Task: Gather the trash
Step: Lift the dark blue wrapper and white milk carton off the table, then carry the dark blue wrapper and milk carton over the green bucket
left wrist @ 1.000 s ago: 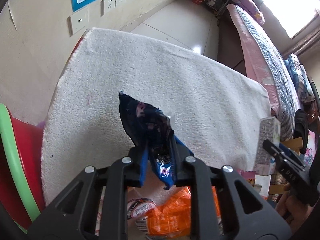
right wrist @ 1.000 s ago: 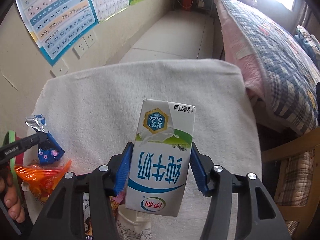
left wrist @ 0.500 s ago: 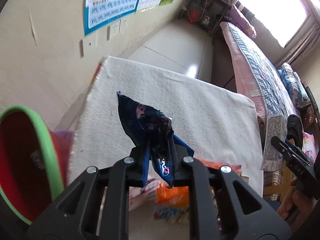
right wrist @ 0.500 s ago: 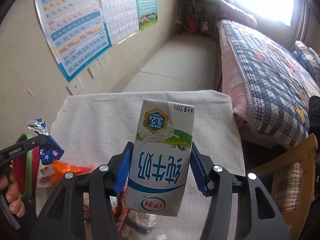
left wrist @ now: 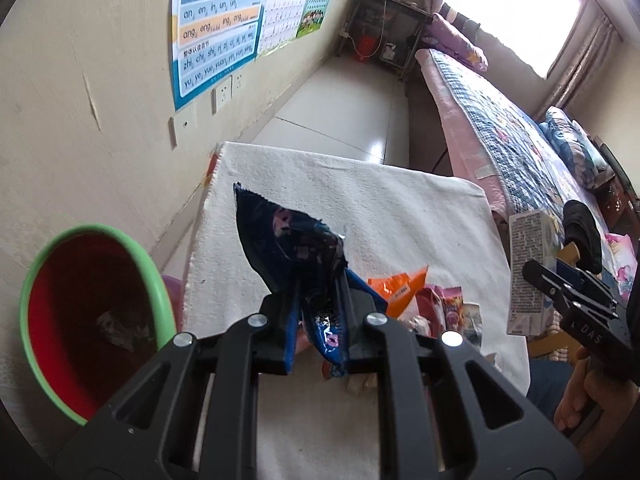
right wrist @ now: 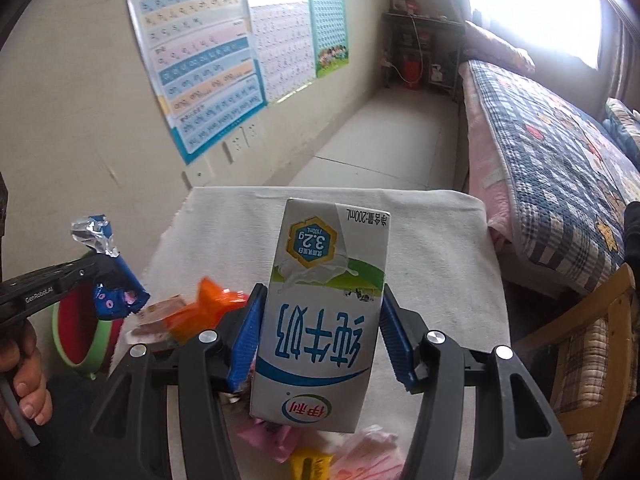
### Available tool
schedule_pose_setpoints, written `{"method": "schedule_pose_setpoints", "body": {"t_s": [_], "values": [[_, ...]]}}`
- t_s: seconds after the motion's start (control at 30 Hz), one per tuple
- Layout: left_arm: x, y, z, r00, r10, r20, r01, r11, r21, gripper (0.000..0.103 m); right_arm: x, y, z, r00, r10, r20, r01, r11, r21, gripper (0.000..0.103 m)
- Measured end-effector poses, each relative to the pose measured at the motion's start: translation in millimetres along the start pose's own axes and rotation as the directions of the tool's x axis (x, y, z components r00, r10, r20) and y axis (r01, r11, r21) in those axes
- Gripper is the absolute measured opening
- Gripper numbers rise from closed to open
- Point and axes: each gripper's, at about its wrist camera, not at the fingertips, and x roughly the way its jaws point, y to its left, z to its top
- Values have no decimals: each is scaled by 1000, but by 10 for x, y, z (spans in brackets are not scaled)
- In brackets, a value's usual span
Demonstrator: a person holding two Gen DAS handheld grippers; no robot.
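I use the white cloth-covered table [left wrist: 400, 216] as my landmark and go from its left side to its right. Off its left edge, lower down by the wall, sits a red basin with a green rim [left wrist: 92, 320]; something crumpled lies in the bottom, too blurred for me to name. Above the table's left part, my left gripper [left wrist: 318, 304] is clenched on a crumpled dark blue snack wrapper [left wrist: 292, 248], whose torn end sticks up past the fingertips. The wrapper is lifted clear of the cloth. On the table's near part, past that gripper, lies a loose pile of litter: an orange wrapper [left wrist: 400, 286] and pink packets [left wrist: 444, 304] just beside it. Above the table's right part, my right gripper [right wrist: 320, 336] grasps a white milk carton [right wrist: 324, 316] by its two sides, blue pads pressed against it, the printing upside down to me. The carton is held off the cloth. Right of the table runs a bed with a checked quilt [right wrist: 560, 168].
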Motion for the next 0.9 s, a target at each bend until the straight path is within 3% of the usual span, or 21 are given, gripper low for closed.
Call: {"method": "schedule_pose_setpoints", "body": {"t_s": [0.33, 0.9], "values": [[-314, 276, -292, 1000, 22, 22, -21, 999, -42, 15, -47, 435, -102, 997, 80, 18, -78, 995, -63, 54], [-795, 1213, -539, 982, 178, 65, -165, 971, -172, 15, 138, 1622, -13, 971, 237, -22, -236, 947, -216, 54]]}}
